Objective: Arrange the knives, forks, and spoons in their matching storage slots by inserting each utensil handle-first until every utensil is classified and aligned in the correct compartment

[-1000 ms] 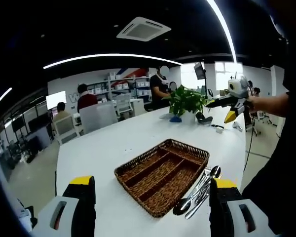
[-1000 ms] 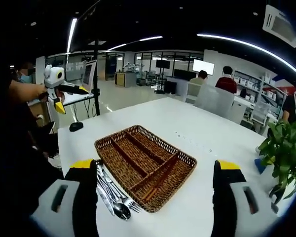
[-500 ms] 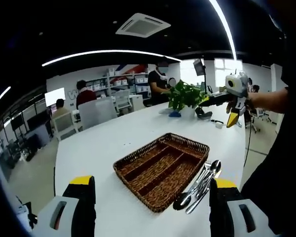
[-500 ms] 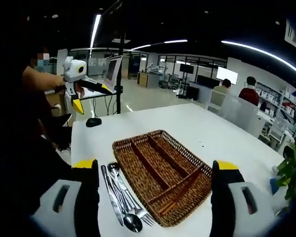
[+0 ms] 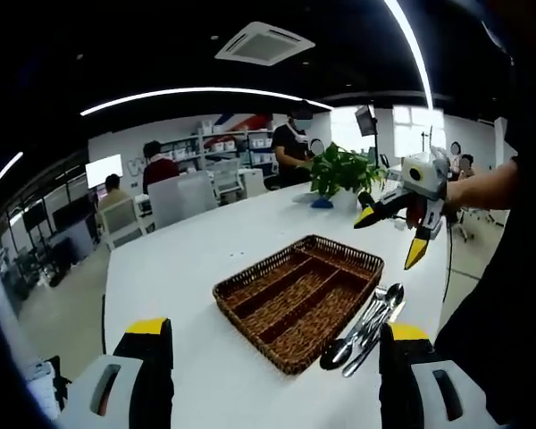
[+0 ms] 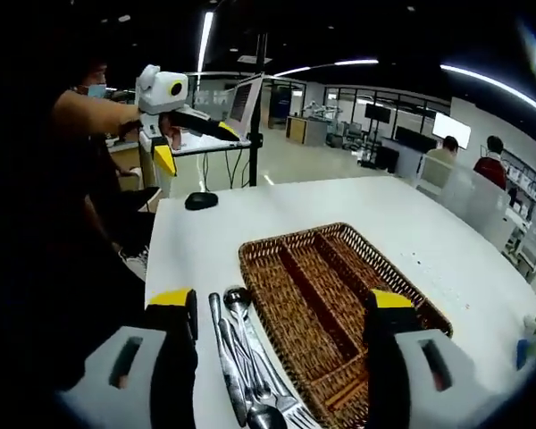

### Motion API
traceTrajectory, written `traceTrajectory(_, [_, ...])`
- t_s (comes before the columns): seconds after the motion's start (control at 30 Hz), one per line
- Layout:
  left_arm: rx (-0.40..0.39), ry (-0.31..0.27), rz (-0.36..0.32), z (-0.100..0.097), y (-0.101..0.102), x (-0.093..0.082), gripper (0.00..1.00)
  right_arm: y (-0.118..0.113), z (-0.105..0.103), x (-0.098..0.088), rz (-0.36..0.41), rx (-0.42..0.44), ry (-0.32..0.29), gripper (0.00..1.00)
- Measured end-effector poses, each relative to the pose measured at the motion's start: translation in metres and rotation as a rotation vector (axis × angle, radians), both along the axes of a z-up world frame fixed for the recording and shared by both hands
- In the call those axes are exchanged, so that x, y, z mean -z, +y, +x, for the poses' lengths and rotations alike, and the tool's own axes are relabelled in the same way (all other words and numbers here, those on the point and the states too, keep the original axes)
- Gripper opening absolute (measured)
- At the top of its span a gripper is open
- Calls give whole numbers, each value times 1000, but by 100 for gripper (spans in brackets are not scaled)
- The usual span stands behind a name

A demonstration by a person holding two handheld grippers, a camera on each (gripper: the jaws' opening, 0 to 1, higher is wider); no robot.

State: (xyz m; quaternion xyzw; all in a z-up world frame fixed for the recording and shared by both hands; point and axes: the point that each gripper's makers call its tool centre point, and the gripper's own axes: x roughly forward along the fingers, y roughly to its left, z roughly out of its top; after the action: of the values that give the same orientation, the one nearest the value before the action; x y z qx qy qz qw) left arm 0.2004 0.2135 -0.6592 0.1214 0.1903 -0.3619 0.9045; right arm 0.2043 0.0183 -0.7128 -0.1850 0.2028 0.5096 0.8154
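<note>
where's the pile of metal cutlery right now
The silver metal cutlery pile lies on the white table beside the brown wicker tray, between the right gripper's jaws in the right gripper view.

- One wicker tray (image 5: 250, 288) (image 6: 286, 246) on the white table (image 5: 196, 259) (image 6: 205, 241), divided into three long slots side by side and one short slot across its far end
- One pile of utensils (image 5: 362, 326) (image 6: 246, 362) just beside the tray; two spoon bowls can be told apart in the left gripper view, one fork head shows in the right gripper view, and the rest overlap too much to count
- One potted plant (image 5: 339, 174) at the far end of the table
- One dark computer mouse (image 6: 201, 200) near the table's far left corner in the right gripper view
- Two yellow-tipped grippers, the left gripper (image 5: 272, 357) (image 6: 183, 138) and the right gripper (image 6: 281, 335) (image 5: 389, 237), each with two jaws spread apart
</note>
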Motion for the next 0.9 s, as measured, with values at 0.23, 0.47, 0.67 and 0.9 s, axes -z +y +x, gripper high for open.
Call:
traceTrajectory(0.23, [-4,3,-1,-2,7,0,100,16,-9,34,-27,-42,45,65])
traceTrajectory(0.47, [-25,14,1,-3,17,4,100,28,-22,67,-72,-87,98,52])
traceTrajectory(0.67, [-38,17,-1,-2,21,6,100,37,-26,92,-95,-122,113,41])
traceTrajectory(0.9, [-53,20,-4,-4,25,7,100,45,-25,109,-119,-139,129,24])
